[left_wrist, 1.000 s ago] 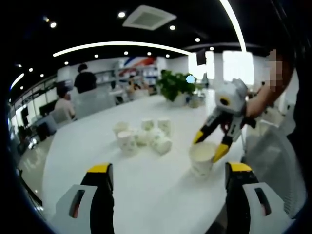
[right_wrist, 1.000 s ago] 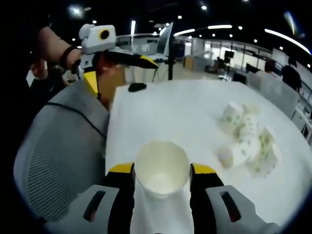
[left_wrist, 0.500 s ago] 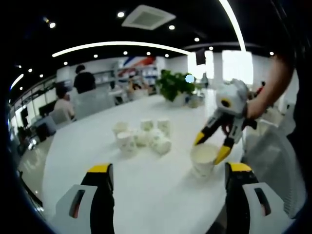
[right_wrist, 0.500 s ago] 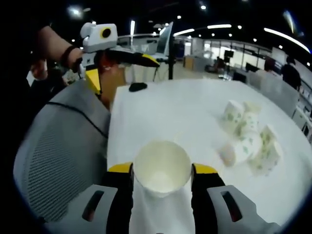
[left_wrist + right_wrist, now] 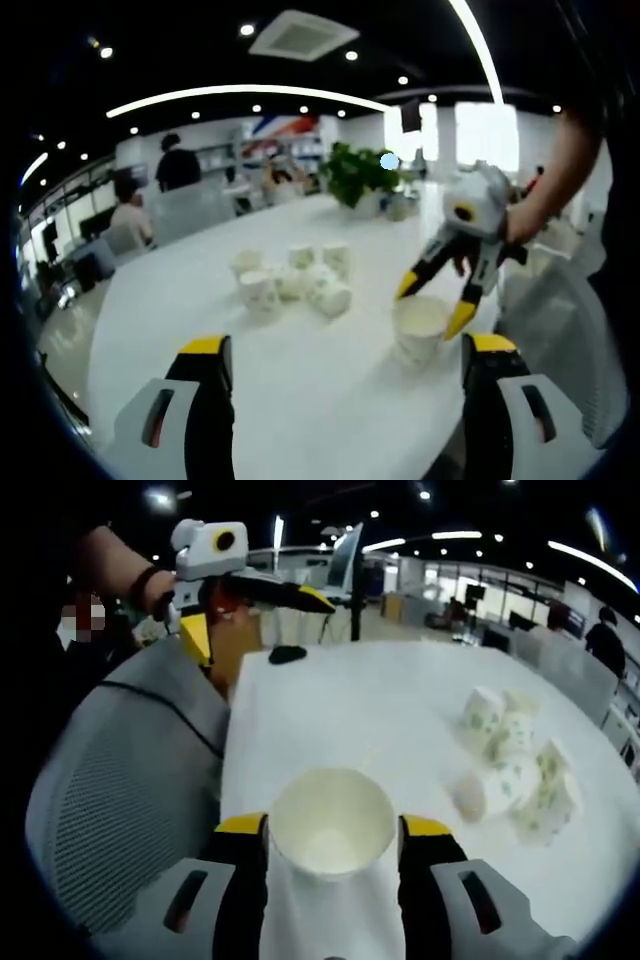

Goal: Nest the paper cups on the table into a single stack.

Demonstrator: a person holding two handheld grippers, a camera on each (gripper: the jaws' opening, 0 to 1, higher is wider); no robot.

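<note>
A white paper cup (image 5: 332, 832) stands upright on the white table (image 5: 350, 710) near its edge. My right gripper (image 5: 332, 828) is shut on it, one yellow-tipped jaw against each side. The left gripper view shows the same cup (image 5: 420, 327) with the right gripper (image 5: 431, 306) slanting down over it. Several green-patterned paper cups (image 5: 295, 278) lie and stand in a loose cluster mid-table, and are seen again as a cluster of cups (image 5: 515, 765). My left gripper (image 5: 347, 345) hangs open above the table with nothing between its jaws. That left gripper (image 5: 255, 615) is held up in a hand.
A grey mesh chair (image 5: 120, 790) stands at the table edge beside the held cup. A small dark object (image 5: 287, 655) lies on the far table corner. A potted plant (image 5: 360, 178) stands at the far end. People sit and stand in the background.
My right gripper's jaws have spread a little around the cup, which has stayed on the table. The left gripper has barely moved.
</note>
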